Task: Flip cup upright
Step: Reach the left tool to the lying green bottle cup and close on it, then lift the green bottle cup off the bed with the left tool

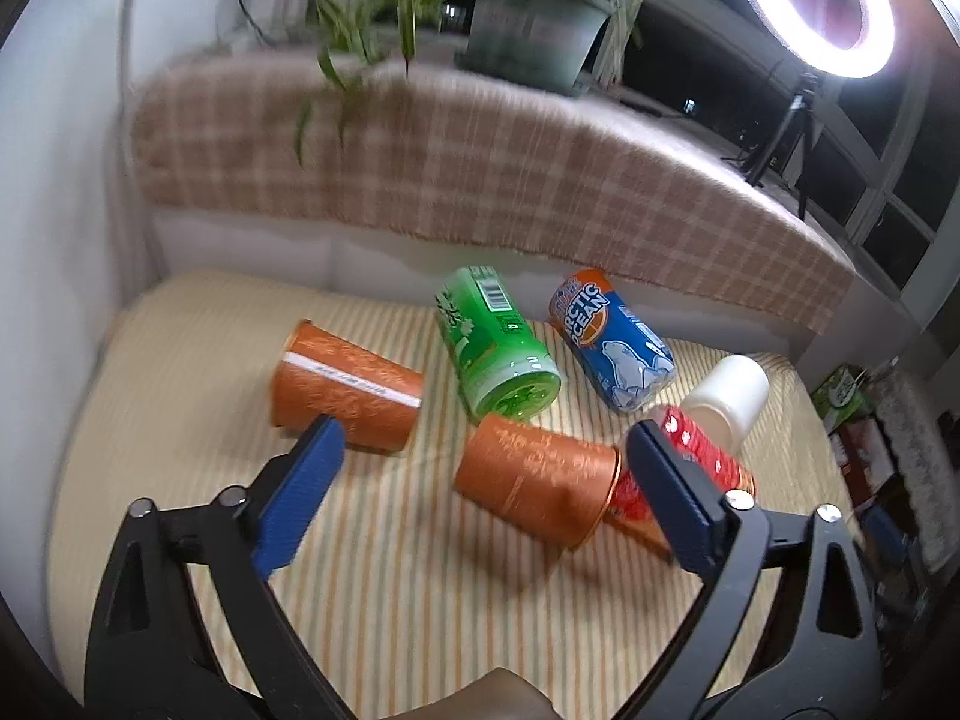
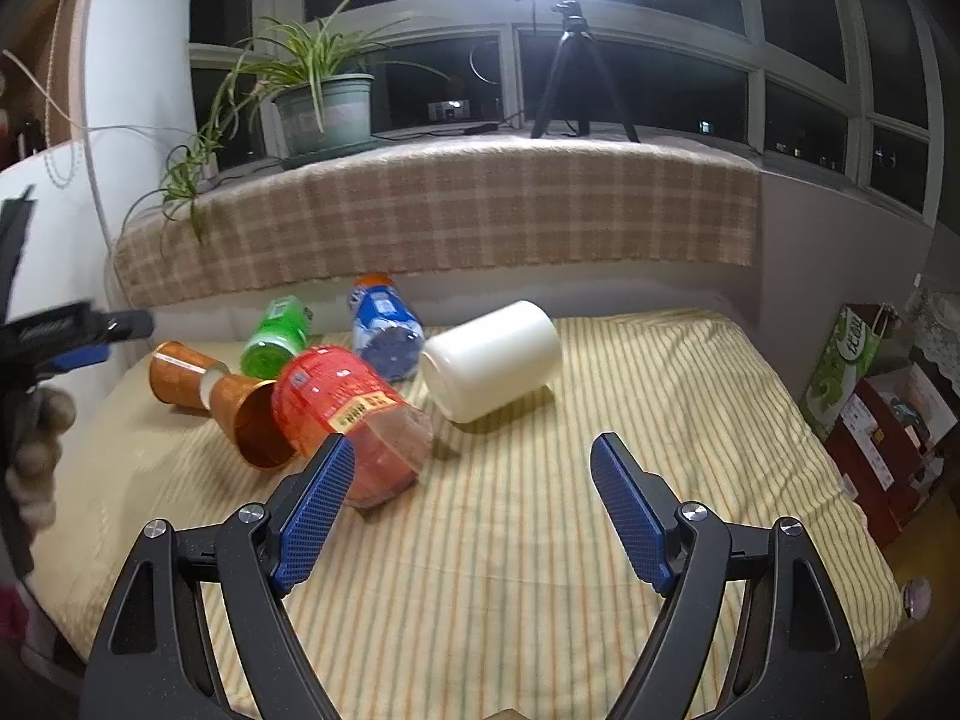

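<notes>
On striped bedding (image 1: 420,570), with left gripper (image 1: 480,450) wide open, straddle copper cup (image 1: 534,474) just ahead, avoiding adjacent red bottle (image 1: 714,462).

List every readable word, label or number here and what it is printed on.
"ARCTIC OCEAN": on the blue can, above a polar bear picture.
Green bottle: barcode and print, too small to read.
Red bottle: yellow label, characters blurred.
Green carton: lettering unreadable.
Orange cup: white strip, text blurred.

striped bed (image 2: 540,540) | lying: two copper cups (image 1: 534,474), three cans, white cup (image 2: 492,360) (all toppled)
</notes>
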Demonstrator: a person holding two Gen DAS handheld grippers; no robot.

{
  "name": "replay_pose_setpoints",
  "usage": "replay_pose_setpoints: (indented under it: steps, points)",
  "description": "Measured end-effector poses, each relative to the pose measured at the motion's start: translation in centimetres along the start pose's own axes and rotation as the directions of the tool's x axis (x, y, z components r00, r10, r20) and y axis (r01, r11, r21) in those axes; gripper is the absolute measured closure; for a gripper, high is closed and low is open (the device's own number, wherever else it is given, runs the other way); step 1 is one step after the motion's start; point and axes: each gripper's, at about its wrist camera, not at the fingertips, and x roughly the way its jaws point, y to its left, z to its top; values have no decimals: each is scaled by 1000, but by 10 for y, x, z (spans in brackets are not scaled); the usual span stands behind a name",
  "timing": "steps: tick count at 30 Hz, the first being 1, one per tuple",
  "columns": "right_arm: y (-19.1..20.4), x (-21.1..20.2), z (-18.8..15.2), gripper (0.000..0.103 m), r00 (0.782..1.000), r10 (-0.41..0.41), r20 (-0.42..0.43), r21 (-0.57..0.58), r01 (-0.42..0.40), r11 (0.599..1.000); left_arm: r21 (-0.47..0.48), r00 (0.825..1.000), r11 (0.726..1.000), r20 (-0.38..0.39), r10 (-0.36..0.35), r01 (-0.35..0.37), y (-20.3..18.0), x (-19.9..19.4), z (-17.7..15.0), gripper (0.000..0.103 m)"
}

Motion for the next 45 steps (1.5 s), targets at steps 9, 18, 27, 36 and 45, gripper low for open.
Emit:
replay_pose_setpoints:
  steps: [9, 18, 27, 36, 45]
  points:
    - [-22, 6, -11, 22, 999, -36, -33, 35, 37, 999, -92, 989, 994, -133, -67, 55, 2, 72, 39, 18]
    - [-36, 11, -19, 22, 997, -60, -58, 56, 64, 996, -158, 975, 987, -208, -75, 43, -1, 124, 59, 20]
    - [-48, 17, -23, 22, 995, -74, -73, 82, 80, 993, -147, 962, 989, -269, -38, -2, 1, 159, 64, 25]
    - [-52, 21, -25, 22, 994, -80, -81, 94, 87, 992, -147, 949, 989, -316, -21, -27, 11, 193, 61, 38]
    - [-54, 22, -24, 22, 993, -84, -82, 95, 91, 991, -127, 956, 992, -293, -29, -9, 12, 198, 67, 39]
